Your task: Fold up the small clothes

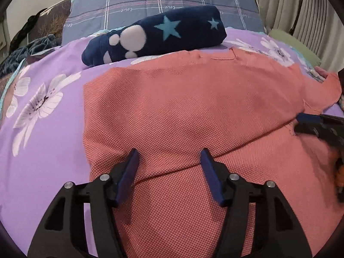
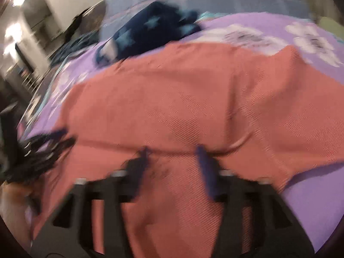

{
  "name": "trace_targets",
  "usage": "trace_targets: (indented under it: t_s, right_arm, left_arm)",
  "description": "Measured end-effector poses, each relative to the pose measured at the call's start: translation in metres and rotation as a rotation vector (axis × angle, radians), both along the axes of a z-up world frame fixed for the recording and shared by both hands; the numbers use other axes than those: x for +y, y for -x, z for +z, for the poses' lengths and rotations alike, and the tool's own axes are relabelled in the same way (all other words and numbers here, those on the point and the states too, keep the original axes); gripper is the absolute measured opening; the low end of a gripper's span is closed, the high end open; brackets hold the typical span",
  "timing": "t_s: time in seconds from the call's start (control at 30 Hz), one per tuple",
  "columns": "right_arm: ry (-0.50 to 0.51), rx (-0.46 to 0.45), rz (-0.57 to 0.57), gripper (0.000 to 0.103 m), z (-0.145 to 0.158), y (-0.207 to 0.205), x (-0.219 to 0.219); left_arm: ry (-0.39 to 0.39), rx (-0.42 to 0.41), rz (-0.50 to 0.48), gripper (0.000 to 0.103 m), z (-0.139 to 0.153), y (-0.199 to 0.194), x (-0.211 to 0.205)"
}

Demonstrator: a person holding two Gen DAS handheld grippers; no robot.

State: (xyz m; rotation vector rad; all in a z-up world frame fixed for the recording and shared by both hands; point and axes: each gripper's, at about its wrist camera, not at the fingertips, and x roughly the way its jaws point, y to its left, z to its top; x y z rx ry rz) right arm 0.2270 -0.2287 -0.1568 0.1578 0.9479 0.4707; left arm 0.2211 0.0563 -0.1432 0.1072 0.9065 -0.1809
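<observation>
Salmon-pink knit shirt (image 1: 193, 99) lies spread on bed's purple floral sheet (image 1: 53, 81), frame centre, w/ left gripper (image 1: 169, 157) & right gripper (image 2: 172, 152) jaws spread, pinching nothing; one-layer pinch could skew fold.

A bed with a purple, white-flowered cover (image 1: 53, 81) carries a coral waffle-knit shirt (image 1: 193, 107) spread beneath the gripper and, beyond it, a folded navy star-patterned fleece (image 1: 154, 36).
</observation>
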Motion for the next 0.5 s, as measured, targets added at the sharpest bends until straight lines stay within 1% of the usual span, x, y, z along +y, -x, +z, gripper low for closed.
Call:
trace_targets:
  t_s: [0.03, 0.07, 0.1, 0.13, 0.17, 0.2, 0.23, 0.27, 0.3, 0.33, 0.37, 0.43, 0.5]
  right_arm:
    - [0.046, -0.022, 0.006, 0.064, 0.003, 0.005, 0.002]
    - [0.116, -0.062, -0.03, 0.039, 0.009, 0.013, 0.0]
    - [0.123, -0.077, -0.058, 0.026, 0.013, 0.018, -0.005]
    - [0.094, -0.09, -0.101, 0.009, 0.019, 0.022, -0.018]
    - [0.013, -0.113, -0.192, 0.008, 0.028, 0.026, -0.046]
    - [-0.037, -0.136, -0.297, 0.008, 0.036, 0.03, -0.075]
    - [-0.058, -0.151, -0.375, 0.008, 0.04, 0.032, -0.097]
    - [-0.084, -0.182, -0.509, 0.008, 0.049, 0.037, -0.134]
    - [-0.097, -0.203, -0.625, 0.008, 0.056, 0.041, -0.168]
    - [-0.101, -0.21, -0.696, 0.011, 0.06, 0.045, -0.191]
    - [-0.111, -0.222, -0.797, 0.014, 0.066, 0.052, -0.226]
    - [-0.132, -0.245, -0.95, 0.014, 0.074, 0.065, -0.281]
    - [-0.115, -0.254, -1.036, 0.017, 0.078, 0.072, -0.315]
  left_arm:
    - [0.0, 0.002, 0.002, 0.061, 0.001, 0.0, 0.0]
    - [0.001, -0.002, 0.002, 0.061, 0.0, 0.0, -0.001]
    - [0.009, -0.012, 0.002, 0.061, 0.0, 0.002, -0.001]
    - [0.016, -0.016, 0.002, 0.061, -0.001, 0.003, 0.0]
    - [0.022, -0.017, 0.002, 0.062, 0.0, 0.003, 0.001]
    - [0.024, -0.018, 0.002, 0.062, 0.0, 0.002, 0.0]
    - [0.021, -0.019, 0.002, 0.062, 0.0, 0.001, -0.001]
    - [0.014, -0.022, 0.002, 0.062, 0.0, 0.001, -0.003]
    - [0.01, -0.026, 0.003, 0.062, -0.001, 0.003, 0.0]
    - [0.005, -0.029, 0.003, 0.062, -0.002, 0.005, 0.003]
    - [0.0, -0.033, 0.004, 0.063, -0.002, 0.006, 0.003]
    - [-0.008, -0.037, 0.006, 0.063, -0.002, 0.007, 0.002]
    - [-0.012, -0.038, 0.007, 0.064, -0.002, 0.007, 0.002]
